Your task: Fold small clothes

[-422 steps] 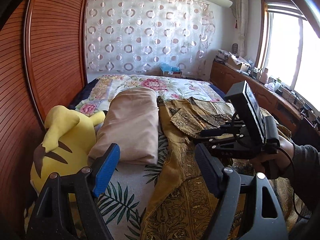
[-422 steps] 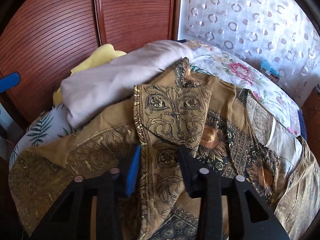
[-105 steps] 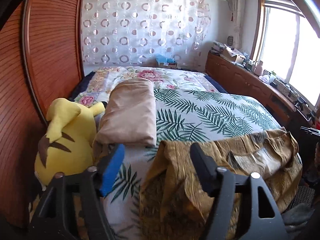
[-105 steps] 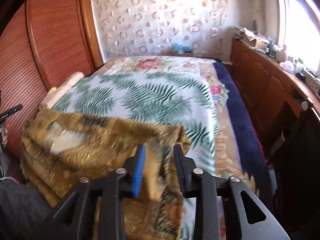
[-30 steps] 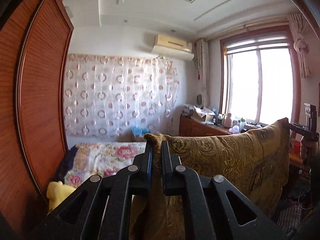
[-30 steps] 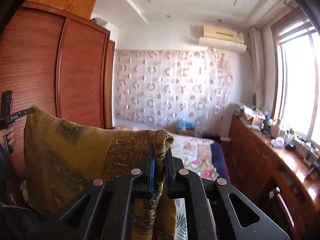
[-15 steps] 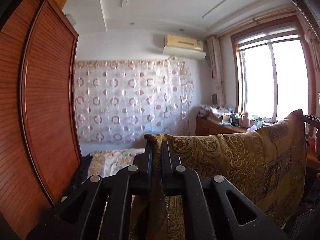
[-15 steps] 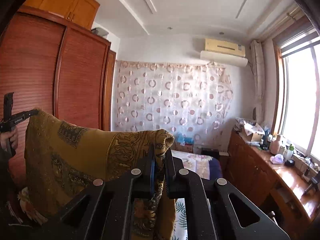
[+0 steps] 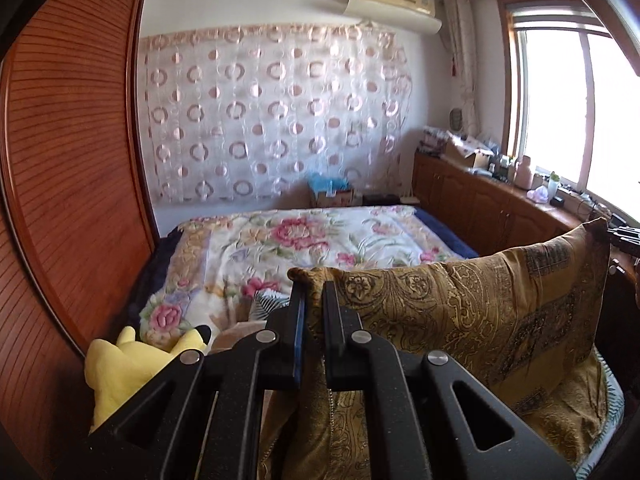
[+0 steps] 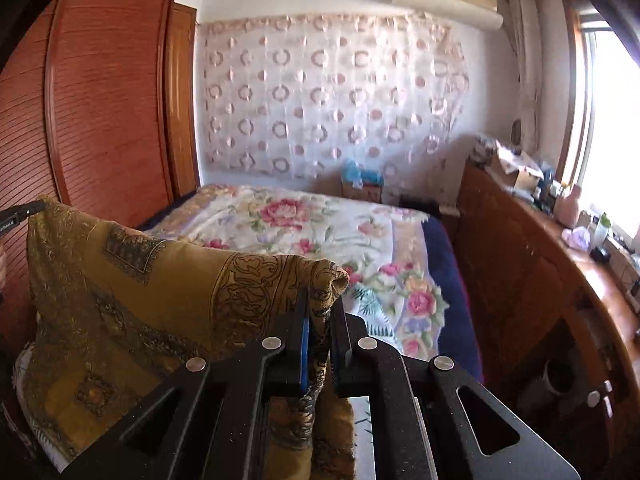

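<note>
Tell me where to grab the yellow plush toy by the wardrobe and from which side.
Take the yellow plush toy by its raised ear, coming from above. The ears stick up free, while the body sits low against the wardrobe, partly hidden. Both claws, left claw and right claw, are shut on the gold garment.

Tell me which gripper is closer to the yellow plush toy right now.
Left. The left gripper holds the gold garment just above and right of the yellow plush toy. The right gripper grips the garment's far end, toward the window side.
</note>
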Demonstrator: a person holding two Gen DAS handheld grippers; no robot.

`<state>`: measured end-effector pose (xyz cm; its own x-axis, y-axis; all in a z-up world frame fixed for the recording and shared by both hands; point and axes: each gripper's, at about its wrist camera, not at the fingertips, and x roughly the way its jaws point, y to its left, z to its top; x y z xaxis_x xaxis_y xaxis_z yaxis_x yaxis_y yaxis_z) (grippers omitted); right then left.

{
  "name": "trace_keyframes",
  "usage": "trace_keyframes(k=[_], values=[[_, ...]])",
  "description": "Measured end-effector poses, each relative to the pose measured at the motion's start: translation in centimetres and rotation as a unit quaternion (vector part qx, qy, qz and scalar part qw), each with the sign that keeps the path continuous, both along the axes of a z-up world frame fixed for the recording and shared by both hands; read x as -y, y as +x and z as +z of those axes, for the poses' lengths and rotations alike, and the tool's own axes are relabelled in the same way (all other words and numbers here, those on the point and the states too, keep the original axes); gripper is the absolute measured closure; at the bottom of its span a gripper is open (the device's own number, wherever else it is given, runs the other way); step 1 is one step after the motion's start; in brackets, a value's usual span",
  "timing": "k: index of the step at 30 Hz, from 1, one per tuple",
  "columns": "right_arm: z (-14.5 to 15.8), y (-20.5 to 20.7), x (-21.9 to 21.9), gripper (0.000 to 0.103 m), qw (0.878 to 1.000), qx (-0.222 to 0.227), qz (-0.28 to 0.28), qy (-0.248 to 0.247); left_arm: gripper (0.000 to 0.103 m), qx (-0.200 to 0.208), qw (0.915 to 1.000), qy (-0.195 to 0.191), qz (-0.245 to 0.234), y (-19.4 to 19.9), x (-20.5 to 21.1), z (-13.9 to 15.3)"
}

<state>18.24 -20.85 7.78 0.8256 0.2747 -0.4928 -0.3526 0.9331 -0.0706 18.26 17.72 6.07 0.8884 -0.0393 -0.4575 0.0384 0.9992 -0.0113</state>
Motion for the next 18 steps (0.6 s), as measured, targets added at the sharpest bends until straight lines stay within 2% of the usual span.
trace_keyframes(k=[6,10,15,18], values=[[2.2,3.5,-1.7,0.096,1.0,-0.016,-0.017,-0.015,0.095,-0.02,0.9997,0.015,0.006,1.7,0.9,-1.7],[-0.3,4.0,-2.1,0.096,0.999,-0.026,-0.027,-0.017,0.095,-0.031,0.9994,0.015,0.007,2.8,0.9,-2.0],[-2.1,4.4,-2.7,0.095,0.999,-0.031,-0.035,-0.014,0.094,-0.044,0.9988,0.02,0.008,3.9,1.0,-2.7],[-2.6,4.4,-2.5,0.095,0.998,-0.042,-0.044,-0.009,0.087,-0.05,0.9985,0.022,0.007,4.4,1.2,-2.9]])
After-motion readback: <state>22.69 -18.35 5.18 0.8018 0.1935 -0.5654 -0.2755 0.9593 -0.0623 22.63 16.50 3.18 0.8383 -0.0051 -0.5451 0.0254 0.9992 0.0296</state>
